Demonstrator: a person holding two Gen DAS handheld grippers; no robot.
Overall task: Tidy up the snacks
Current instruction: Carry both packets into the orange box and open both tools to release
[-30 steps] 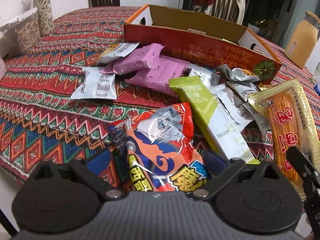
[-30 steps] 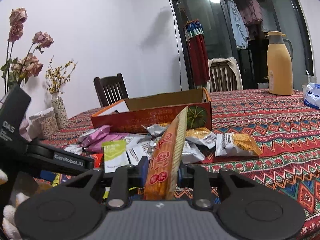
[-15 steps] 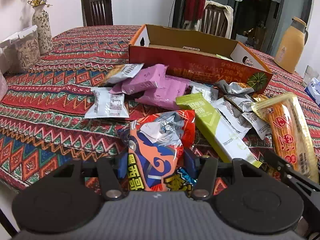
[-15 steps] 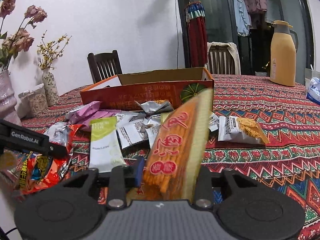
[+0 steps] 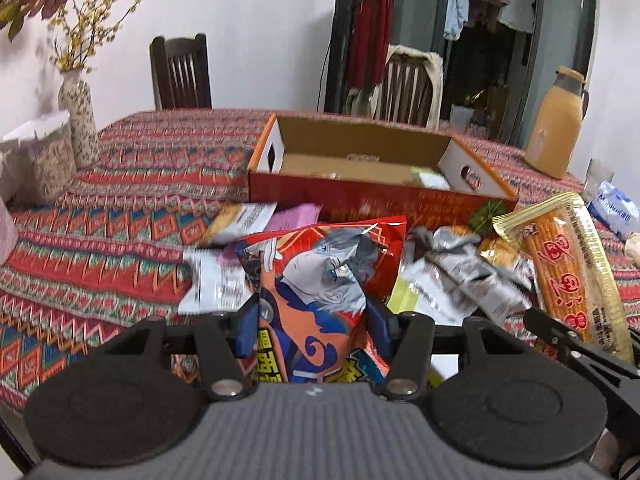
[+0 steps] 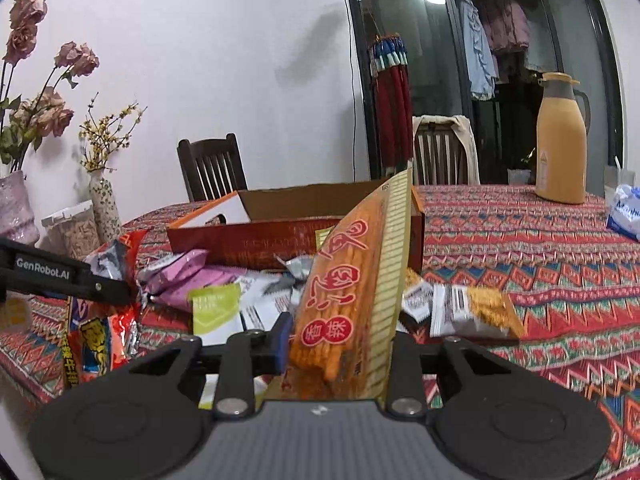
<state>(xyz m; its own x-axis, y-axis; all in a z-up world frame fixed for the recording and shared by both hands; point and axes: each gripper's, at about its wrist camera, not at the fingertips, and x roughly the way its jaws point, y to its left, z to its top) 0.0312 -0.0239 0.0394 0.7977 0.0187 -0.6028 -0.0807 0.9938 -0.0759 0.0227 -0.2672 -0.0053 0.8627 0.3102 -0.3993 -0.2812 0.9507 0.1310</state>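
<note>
Left gripper (image 5: 312,316) fingers closing on red snack bag (image 5: 320,280) — right gripper (image 6: 340,340) fingers clamped on orange stick pack (image 6: 352,276)

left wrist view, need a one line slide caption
Left gripper closing on a red cartoon snack bag, cardboard box waiting behind the pile.

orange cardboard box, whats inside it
In the open orange cardboard box, mostly bare brown floor, plus a pale green packet in the right corner. The front wall hides the nearest strip of floor.
</note>
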